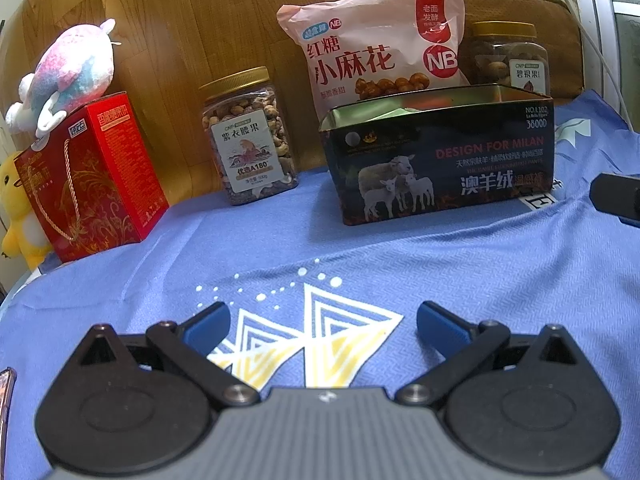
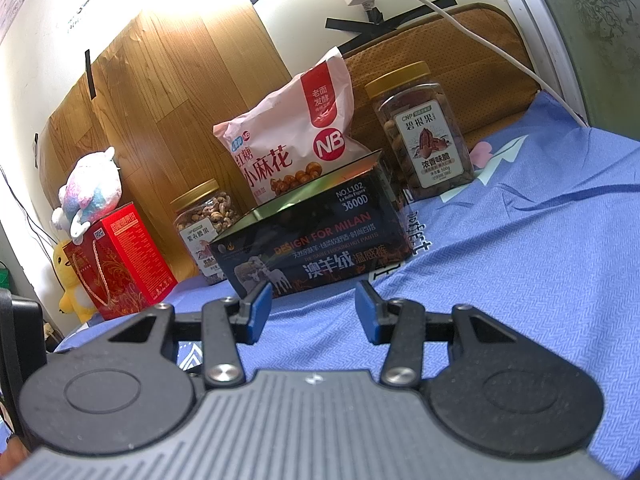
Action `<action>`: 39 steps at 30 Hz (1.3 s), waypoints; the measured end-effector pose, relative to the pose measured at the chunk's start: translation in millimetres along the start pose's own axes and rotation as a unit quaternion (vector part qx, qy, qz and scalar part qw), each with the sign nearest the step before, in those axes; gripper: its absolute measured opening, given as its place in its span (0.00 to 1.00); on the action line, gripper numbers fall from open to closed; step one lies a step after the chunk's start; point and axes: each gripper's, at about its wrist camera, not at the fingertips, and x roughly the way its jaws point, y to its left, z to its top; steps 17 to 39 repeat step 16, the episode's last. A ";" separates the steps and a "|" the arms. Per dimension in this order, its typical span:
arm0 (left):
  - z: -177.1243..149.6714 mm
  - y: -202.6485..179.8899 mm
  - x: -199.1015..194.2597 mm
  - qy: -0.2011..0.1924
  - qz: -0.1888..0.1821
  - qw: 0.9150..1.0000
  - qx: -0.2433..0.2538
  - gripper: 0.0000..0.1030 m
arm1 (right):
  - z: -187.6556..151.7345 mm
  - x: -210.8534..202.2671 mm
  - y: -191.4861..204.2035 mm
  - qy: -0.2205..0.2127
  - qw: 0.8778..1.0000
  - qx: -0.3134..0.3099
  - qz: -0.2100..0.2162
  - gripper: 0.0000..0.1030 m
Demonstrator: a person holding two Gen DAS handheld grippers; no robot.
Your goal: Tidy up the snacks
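Observation:
An open dark tin box (image 1: 440, 160) with sheep pictures stands on the blue cloth; it also shows in the right wrist view (image 2: 316, 248). Behind it leans a pink snack bag (image 1: 372, 44) (image 2: 292, 144). A cashew jar (image 1: 248, 136) (image 2: 200, 224) stands left of the tin, a pecan jar (image 1: 508, 60) (image 2: 420, 136) to its right rear. A red gift box (image 1: 92, 176) (image 2: 120, 260) stands far left. My left gripper (image 1: 322, 328) is open and empty, well in front of the tin. My right gripper (image 2: 312, 312) is open and empty, close before the tin.
A pastel plush toy (image 1: 68, 72) sits on the red box, a yellow plush (image 1: 16, 208) beside it. A wood-pattern board (image 1: 200, 20) and brown cushion (image 2: 460, 40) back the row. White cables (image 2: 480, 40) hang at right. The blue cloth (image 1: 400, 260) covers the surface.

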 end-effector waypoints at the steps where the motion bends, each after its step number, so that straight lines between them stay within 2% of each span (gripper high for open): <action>1: 0.4 0.1 0.2 0.000 0.000 1.000 0.000 1.00 | 0.0 0.0 0.0 0.000 1.000 0.000 0.000 0.48; 9: 0.5 -0.3 0.2 -0.002 -0.001 1.000 0.004 1.00 | 0.1 0.1 -0.1 0.000 1.000 0.000 0.000 0.48; 15: -0.5 -3.2 -4.5 -0.017 -0.007 1.000 0.015 1.00 | 0.1 0.1 -0.2 0.000 1.000 0.000 0.000 0.48; 39: -0.3 -3.4 -4.3 -0.016 -0.010 1.000 0.016 1.00 | 0.1 0.0 -0.2 0.000 1.000 0.000 0.000 0.48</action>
